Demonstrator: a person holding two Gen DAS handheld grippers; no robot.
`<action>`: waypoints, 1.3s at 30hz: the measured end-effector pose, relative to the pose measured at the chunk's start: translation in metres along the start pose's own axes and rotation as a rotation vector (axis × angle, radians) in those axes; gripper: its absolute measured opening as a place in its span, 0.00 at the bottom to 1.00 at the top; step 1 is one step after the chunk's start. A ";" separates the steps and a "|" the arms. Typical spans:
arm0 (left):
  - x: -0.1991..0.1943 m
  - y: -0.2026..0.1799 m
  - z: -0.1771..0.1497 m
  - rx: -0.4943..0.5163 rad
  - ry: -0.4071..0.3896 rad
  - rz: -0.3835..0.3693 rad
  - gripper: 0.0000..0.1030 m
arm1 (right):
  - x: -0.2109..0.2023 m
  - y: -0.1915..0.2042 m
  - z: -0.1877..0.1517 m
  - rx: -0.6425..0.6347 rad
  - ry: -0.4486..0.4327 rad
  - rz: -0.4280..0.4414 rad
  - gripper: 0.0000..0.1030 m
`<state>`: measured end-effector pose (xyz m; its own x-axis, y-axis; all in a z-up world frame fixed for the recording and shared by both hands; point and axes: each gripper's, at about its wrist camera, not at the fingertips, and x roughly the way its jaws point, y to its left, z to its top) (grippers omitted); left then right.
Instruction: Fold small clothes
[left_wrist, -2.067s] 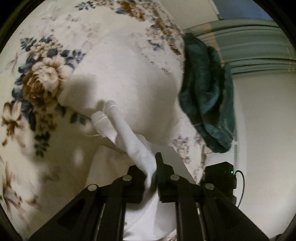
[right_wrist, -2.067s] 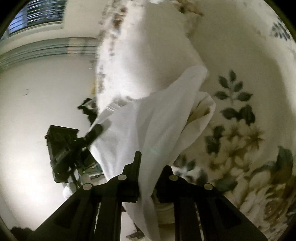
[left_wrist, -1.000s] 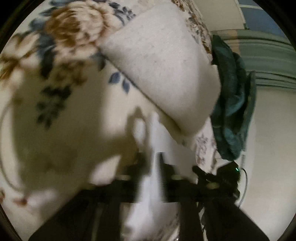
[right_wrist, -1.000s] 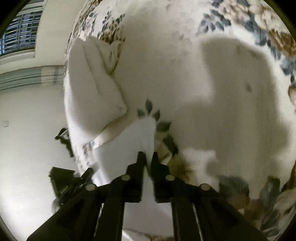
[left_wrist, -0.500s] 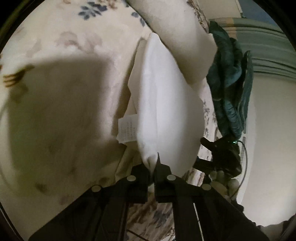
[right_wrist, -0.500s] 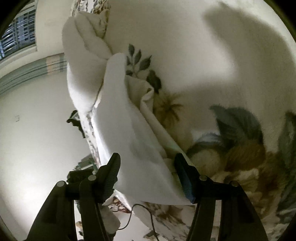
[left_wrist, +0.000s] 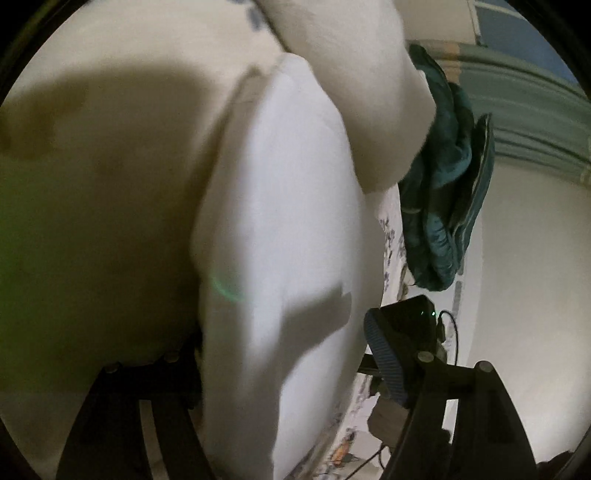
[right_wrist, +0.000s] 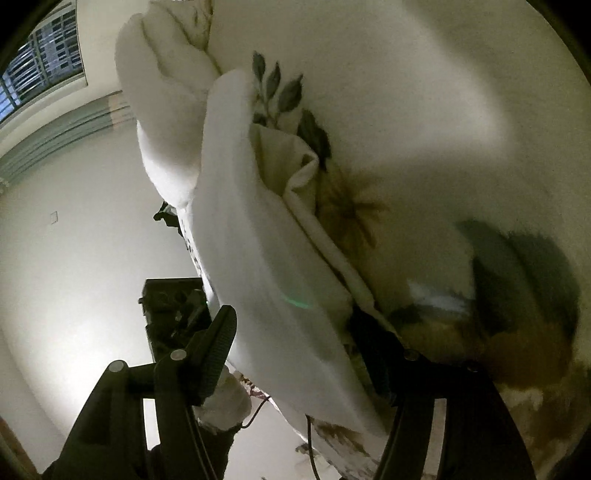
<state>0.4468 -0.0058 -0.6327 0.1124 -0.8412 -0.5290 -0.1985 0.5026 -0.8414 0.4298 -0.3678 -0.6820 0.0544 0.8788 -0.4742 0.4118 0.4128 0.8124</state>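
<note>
A small white garment (left_wrist: 280, 206) lies folded in a long strip on the floral bedspread (left_wrist: 110, 184), near the bed's edge. My left gripper (left_wrist: 284, 354) hangs low over its near end. Its jaws are opening, the cloth lies between them and the pads are off it. In the right wrist view the same garment (right_wrist: 255, 266) runs away from my right gripper (right_wrist: 295, 347). Those jaws are opening too, one on each side of the cloth, with no pad pressing. A loose inner layer (right_wrist: 295, 162) sticks out along the garment's side.
A folded white pile (left_wrist: 354, 74) lies just beyond the garment, also in the right wrist view (right_wrist: 162, 110). A teal garment (left_wrist: 439, 184) hangs over the bed's edge. A black device (left_wrist: 410, 317) with a green light and a gloved hand (right_wrist: 225, 402) are beside the bed.
Both grippers carried the white garment down onto the bedspread and opened. The right let go first, then the left. The cloth now lies folded and free.
</note>
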 end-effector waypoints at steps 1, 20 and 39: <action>0.001 -0.004 0.000 0.014 -0.005 0.001 0.66 | 0.002 0.002 0.001 -0.010 0.004 -0.005 0.67; -0.069 -0.128 0.032 0.234 -0.075 0.097 0.15 | -0.029 0.151 -0.024 -0.224 -0.174 -0.033 0.13; -0.043 -0.091 0.240 0.232 -0.094 0.168 0.19 | 0.047 0.221 0.154 -0.295 -0.264 -0.128 0.12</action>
<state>0.6935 0.0324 -0.5593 0.1886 -0.7256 -0.6617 0.0045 0.6745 -0.7383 0.6634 -0.2718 -0.5770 0.2666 0.7404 -0.6170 0.1538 0.5993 0.7856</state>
